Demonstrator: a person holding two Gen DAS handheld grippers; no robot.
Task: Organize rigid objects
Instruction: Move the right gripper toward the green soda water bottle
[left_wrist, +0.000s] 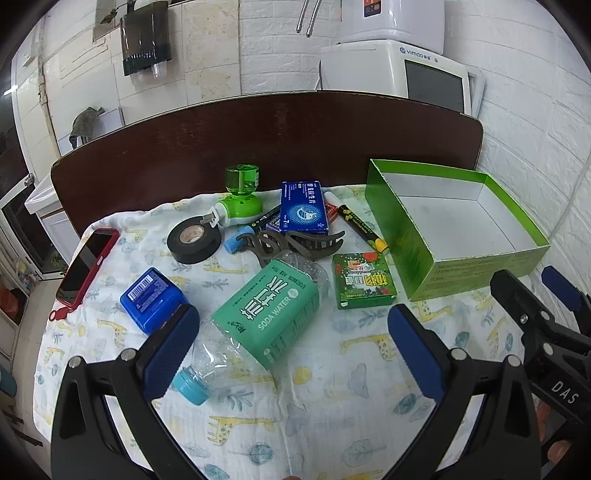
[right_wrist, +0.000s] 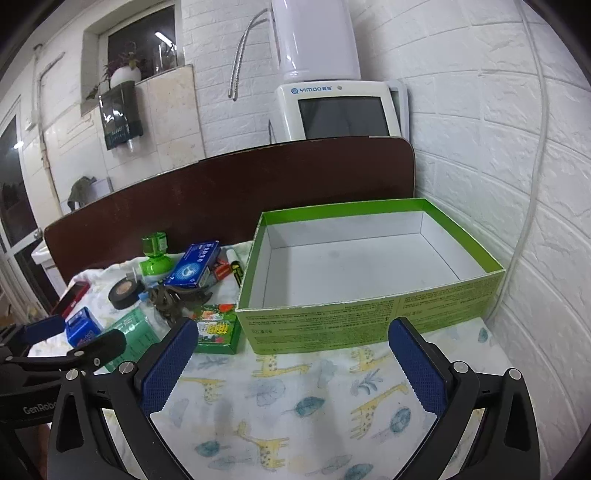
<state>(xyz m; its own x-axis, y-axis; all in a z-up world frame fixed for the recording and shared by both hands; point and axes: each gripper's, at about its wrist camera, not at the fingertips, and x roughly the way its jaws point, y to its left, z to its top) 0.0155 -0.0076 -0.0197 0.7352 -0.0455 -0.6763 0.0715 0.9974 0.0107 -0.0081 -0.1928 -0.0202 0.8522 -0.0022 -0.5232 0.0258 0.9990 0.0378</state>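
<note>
Your left gripper (left_wrist: 293, 339) hangs with jaws spread wide and empty over the soda bottle (left_wrist: 258, 317), which lies on its side on the cloth (left_wrist: 314, 424) — left of the green box (right_wrist: 369, 321). Your right gripper (right_wrist: 291, 365) is equally wide and empty, just in front of the box. The box stands open with nothing inside. Left of it lie a green carton (left_wrist: 364, 280), a hair claw (left_wrist: 291, 243), black tape (left_wrist: 194, 240), a blue tin (left_wrist: 153, 299) and a red phone (left_wrist: 86, 266).
</note>
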